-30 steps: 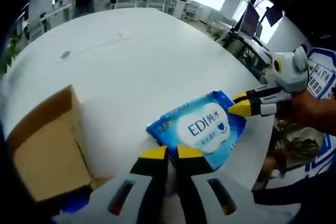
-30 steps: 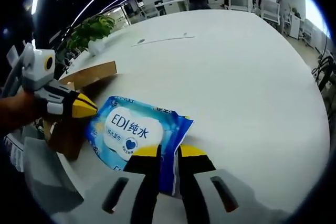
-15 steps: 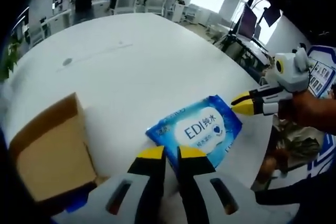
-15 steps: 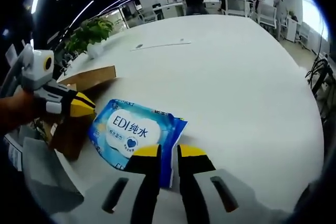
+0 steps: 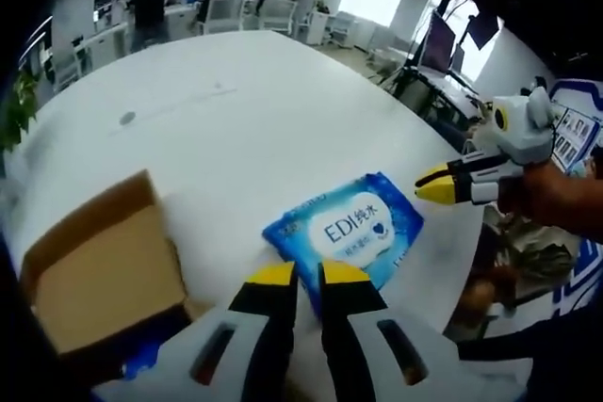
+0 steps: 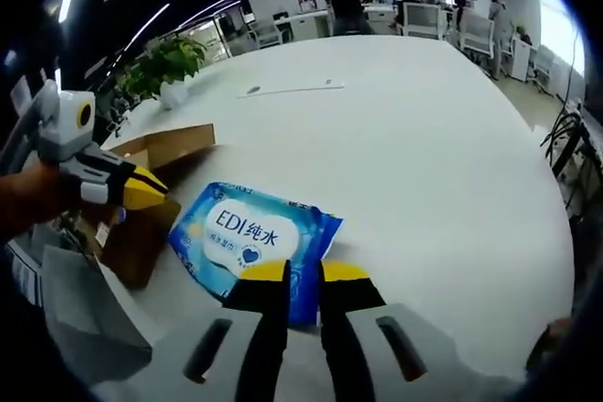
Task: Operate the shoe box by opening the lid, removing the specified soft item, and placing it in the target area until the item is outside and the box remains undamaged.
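A blue wet-wipe pack (image 5: pixel 350 229) with a white label lies flat on the white table (image 5: pixel 236 110); it is also in the right gripper view (image 6: pixel 251 236). The open brown cardboard box (image 5: pixel 99 280) stands to its left, its flaps up (image 6: pixel 155 152). My left gripper (image 5: pixel 308 276) is shut with nothing in it, its yellow tips just short of the pack's near edge. It shows from the side (image 6: pixel 151 193) between box and pack. My right gripper (image 6: pixel 303 272) is shut and empty, hovering over the pack's corner. Seen from the side (image 5: pixel 421 189), it is slightly clear of the pack.
The table runs wide and bare beyond the pack, with a thin cable (image 6: pixel 287 89) and a small round mark (image 5: pixel 127 118) far off. A potted plant (image 6: pixel 165 58) stands at the table's edge. Office chairs, desks and people are in the background.
The right gripper's tips, which touched the pack's corner a second ago, now stand off from it. Both views have drawn back slightly. The pack lies still on the table.
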Motion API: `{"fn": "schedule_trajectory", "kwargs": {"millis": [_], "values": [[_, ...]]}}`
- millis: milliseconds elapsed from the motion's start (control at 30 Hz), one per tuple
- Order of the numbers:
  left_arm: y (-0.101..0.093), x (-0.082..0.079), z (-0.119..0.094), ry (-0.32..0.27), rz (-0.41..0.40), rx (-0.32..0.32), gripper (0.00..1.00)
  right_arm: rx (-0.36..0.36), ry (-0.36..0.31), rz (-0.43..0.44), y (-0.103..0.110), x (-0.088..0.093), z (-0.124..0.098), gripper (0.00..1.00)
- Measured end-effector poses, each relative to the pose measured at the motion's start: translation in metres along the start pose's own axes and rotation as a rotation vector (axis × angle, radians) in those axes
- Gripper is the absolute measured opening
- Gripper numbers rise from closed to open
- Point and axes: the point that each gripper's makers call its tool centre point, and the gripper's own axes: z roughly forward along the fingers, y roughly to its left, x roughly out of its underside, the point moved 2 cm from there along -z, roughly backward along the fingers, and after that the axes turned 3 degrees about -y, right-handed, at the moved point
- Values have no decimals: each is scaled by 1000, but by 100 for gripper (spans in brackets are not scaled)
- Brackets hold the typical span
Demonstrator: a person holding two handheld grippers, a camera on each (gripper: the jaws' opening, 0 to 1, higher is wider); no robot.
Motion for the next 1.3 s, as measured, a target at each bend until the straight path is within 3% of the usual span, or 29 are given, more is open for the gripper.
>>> {"fn": "schedule_trajectory", "kwargs": {"millis": [267, 833, 1300], "values": [[2, -3, -19, -23, 13, -8, 5, 5, -25, -11, 12, -5, -9, 9], [9, 7, -57, -52, 24, -27, 5, -8, -51, -44, 48, -15, -19, 8], [32, 22, -91, -79, -7, -82, 5, -48, -58, -87, 84, -23, -15, 8]]}}
